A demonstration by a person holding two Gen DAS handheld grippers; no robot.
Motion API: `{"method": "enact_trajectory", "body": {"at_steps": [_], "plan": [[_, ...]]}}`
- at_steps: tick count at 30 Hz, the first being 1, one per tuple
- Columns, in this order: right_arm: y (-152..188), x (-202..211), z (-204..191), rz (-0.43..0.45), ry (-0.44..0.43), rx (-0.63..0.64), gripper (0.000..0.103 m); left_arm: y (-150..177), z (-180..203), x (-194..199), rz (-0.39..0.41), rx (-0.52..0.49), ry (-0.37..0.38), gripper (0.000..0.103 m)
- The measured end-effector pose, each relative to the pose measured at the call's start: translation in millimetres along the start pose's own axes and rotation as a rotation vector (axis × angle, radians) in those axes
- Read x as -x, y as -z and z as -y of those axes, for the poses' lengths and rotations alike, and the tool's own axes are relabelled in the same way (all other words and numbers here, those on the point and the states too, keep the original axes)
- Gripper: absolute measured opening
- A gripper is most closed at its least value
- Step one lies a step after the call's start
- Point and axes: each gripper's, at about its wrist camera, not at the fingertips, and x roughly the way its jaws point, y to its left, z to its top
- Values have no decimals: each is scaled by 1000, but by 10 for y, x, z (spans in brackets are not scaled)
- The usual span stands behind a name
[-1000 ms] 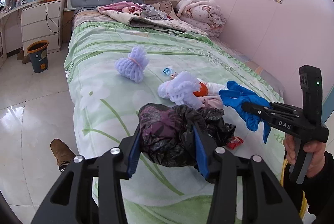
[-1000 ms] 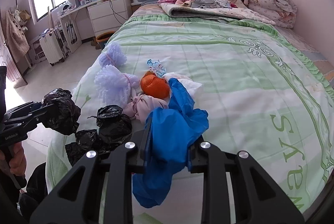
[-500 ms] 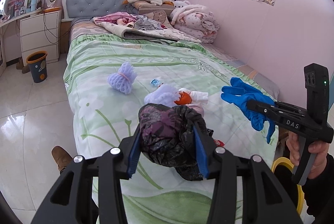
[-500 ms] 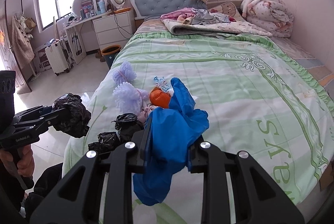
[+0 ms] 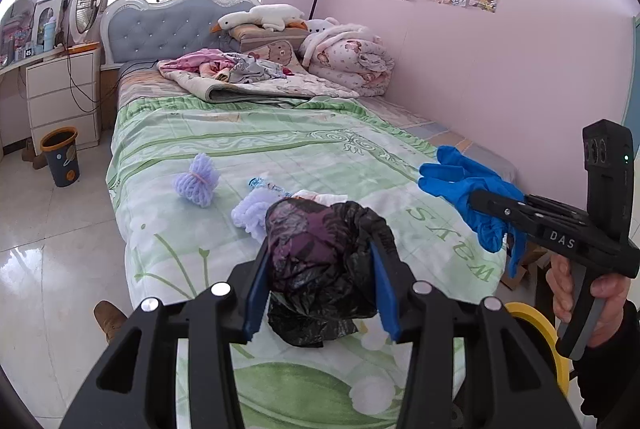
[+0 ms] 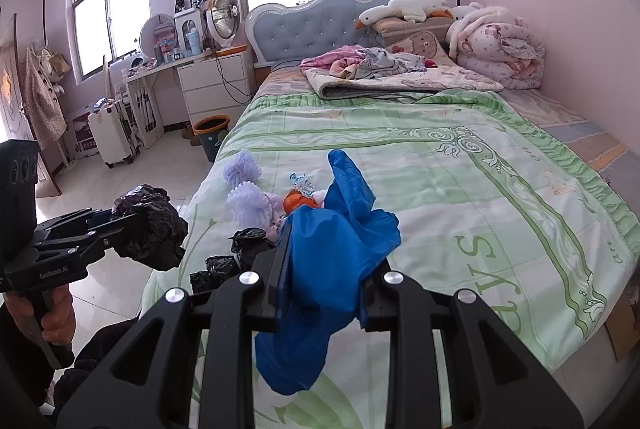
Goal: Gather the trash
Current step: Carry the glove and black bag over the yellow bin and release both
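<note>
Holding two pieces of trash clear of the bed (image 5: 280, 133) at once. On the left, left gripper (image 5: 320, 269) clamped on a crumpled black plastic bag (image 5: 316, 257), blue pads (image 5: 256, 281) pressing its sides, loose film hanging below the jaws. Likely very light, soft and crushable; slippery film, so best pinched through the bunched middle where layers stack, not by a single loose flap that could slide out or tear. Seen from the right wrist camera, same bag (image 6: 150, 229) bulging past the fingertips, held off the mattress edge above the floor.

Further right on the green quilt, still lying loose: two lavender foam fruit nets (image 6: 244, 185), an orange-coloured round item (image 6: 294, 201), a small blue-and-clear wrapper (image 6: 302, 183), and smaller black bag scraps (image 6: 232, 257) near the bed's near edge. Foam nets probably featherlight and springy, easy to squeeze anywhere; wrapper thin and flat, harder to get under on soft bedding.

On the right, right gripper (image 6: 324, 285) closed narrowly on a blue disposable glove (image 6: 340, 229), cuff end drooping below, fingers standing up above the jaws. Limp, stretchy, slightly grippy by the look of it; a hold across the bunched palm seems secure. Same glove (image 5: 468, 185) visible in the left view, dangling from the fingertips.

Yellow-rimmed bin (image 5: 536, 333) showing low at the right, beside the hand (image 5: 588, 297); probably the drop point.
</note>
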Motion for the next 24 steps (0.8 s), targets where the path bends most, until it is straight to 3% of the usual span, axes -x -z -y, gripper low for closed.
{"method": "enact_trajectory", "body": {"at_steps": [7,24], "plan": [[75,401,132,35,22,-18,24,-27,357,119,18,-47,46,43],[460,1228,552,72,113,-85,25,197,1228,-17,-49,-156,201,43]]}}
